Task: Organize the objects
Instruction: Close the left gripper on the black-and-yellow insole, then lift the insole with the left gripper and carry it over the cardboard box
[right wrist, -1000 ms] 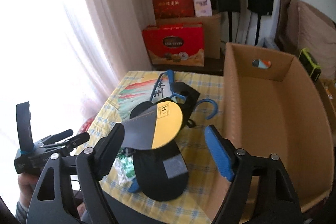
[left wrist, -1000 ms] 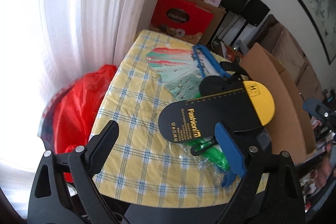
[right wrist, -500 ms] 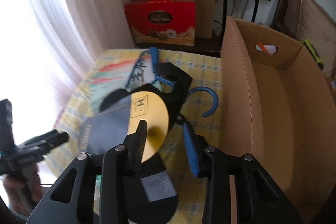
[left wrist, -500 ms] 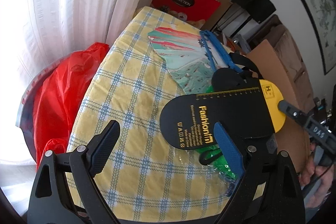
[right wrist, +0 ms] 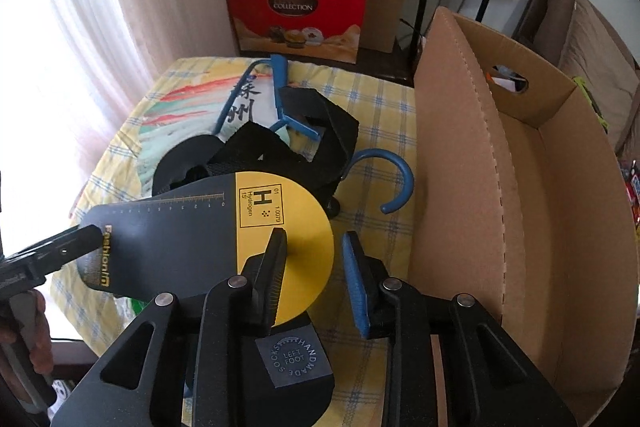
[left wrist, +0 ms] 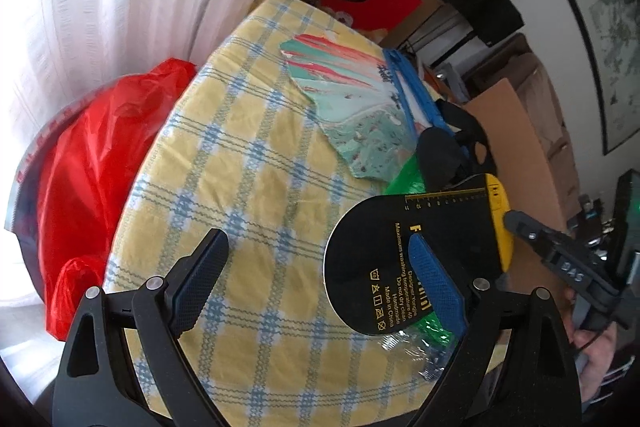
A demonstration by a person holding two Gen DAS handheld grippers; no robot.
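Right wrist view: right gripper (right wrist: pixel 314 259) sits low centre of frame, jaws closing around the rounded yellow end of the black-and-yellow sock card (right wrist: pixel 208 231). Dark finger lies over the yellow face, blue finger (right wrist: pixel 354 283) stands off the card's right edge, gap visible there. So not clamped yet; card edge is between the fingers, no firm grip.

Card sits on top of the pile at mid-frame on the yellow checked tablecloth (right wrist: pixel 384 115), overlapping a black sock package (right wrist: pixel 296 359) and a blue hanger (right wrist: pixel 384 171). Long axis runs left-right in this frame, black end at left, yellow end at right next to the cardboard box (right wrist: pixel 460 187), which is just right of the pile.

Left wrist view: left gripper (left wrist: pixel 320 279) gaping wide, holding nothing, low in frame. Its blue finger overlaps the card's black end (left wrist: pixel 380 255), other finger over bare cloth.

Key relation: right hand is on the box-side end, so it's the nearer one for the transfer. My read: finish the pinch on the yellow end, then lift and carry right into the box. Card is thin, may flex or drag the stuff under it.
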